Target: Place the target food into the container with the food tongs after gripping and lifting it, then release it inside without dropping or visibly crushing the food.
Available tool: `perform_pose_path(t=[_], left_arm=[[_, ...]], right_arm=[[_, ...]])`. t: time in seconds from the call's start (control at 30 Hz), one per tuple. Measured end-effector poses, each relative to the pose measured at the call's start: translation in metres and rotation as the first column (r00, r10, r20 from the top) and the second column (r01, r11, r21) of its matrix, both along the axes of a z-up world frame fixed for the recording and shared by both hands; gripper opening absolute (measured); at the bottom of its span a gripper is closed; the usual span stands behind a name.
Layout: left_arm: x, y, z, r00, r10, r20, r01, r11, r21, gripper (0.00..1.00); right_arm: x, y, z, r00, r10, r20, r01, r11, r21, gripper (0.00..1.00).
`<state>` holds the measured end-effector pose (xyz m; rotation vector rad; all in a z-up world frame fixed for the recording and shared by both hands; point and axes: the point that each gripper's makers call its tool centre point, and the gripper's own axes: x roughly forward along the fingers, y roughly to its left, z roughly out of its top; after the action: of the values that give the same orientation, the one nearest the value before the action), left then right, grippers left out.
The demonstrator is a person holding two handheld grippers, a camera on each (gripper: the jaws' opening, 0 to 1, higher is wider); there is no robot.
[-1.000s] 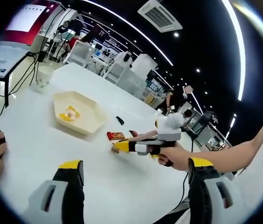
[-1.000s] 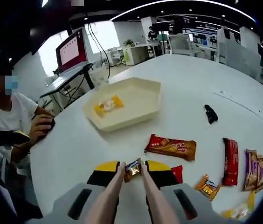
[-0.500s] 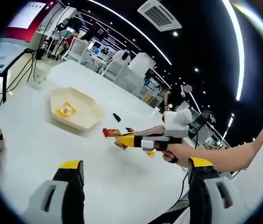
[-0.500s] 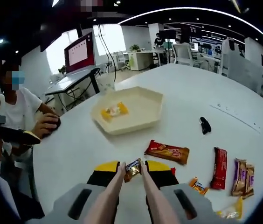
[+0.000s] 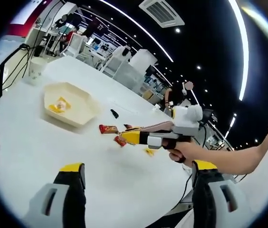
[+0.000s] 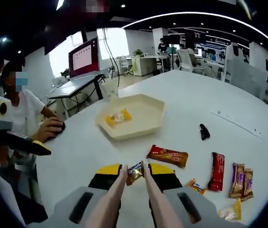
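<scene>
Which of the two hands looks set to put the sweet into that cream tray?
The right gripper: its tongs already pinch a small wrapped candy, with the tray straight ahead. The left gripper is open and empty.

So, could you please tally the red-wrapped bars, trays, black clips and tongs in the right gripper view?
red-wrapped bars: 2
trays: 1
black clips: 1
tongs: 1
Total: 5
</scene>
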<state>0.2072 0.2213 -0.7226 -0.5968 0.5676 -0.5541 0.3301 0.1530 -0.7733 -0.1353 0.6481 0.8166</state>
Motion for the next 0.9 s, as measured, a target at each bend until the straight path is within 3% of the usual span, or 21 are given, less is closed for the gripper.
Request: perform_pose_path(t=[0.17, 0.63, 0.9], left_arm=[[-0.001, -0.006, -0.003, 0.999, -0.030, -0.031, 0.030, 1.000, -0.002, 0.96], [0.007, 0.000, 0.001, 0.999, -0.041, 0.013, 0.041, 0.998, 0.039, 0.98], [0.007, 0.005, 0.003, 0.999, -0.031, 0.024, 0.030, 0.999, 0.030, 0.97]], right_arm=[[-0.002, -0.005, 0.006, 1.000, -0.021, 0.000, 0.021, 1.000, 0.018, 0.20], [-0.001, -0.004, 0.036, 0.999, -0.041, 0.005, 0.041, 0.996, 0.081, 0.21], [0.004, -0.003, 0.051, 0.999, -0.047, 0.018, 0.045, 0.994, 0.097, 0.21]])
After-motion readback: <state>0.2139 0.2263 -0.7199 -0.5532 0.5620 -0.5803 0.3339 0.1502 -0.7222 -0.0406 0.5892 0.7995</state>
